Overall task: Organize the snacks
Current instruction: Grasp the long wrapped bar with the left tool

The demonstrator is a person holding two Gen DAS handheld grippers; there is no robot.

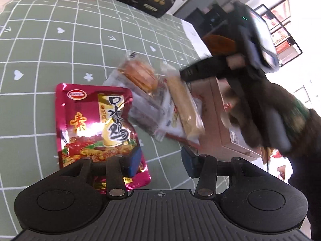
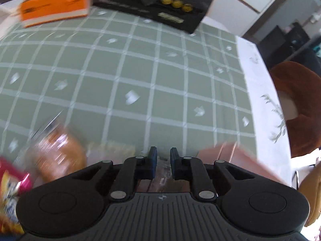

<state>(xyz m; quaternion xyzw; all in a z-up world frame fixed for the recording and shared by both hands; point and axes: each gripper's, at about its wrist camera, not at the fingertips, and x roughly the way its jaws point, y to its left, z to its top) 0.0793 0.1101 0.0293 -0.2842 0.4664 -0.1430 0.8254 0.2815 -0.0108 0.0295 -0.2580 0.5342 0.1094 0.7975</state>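
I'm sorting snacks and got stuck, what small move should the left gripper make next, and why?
Probably ease the left gripper down and close it on the red pouch: its jaws stand open, one pad already over the pouch's lower edge, flat on the cloth.

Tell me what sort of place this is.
Most likely a home dining or living room. A green checked tablecloth covers the table, packaged snacks like a red pouch lie on it, and framed pictures hang on the wall behind.
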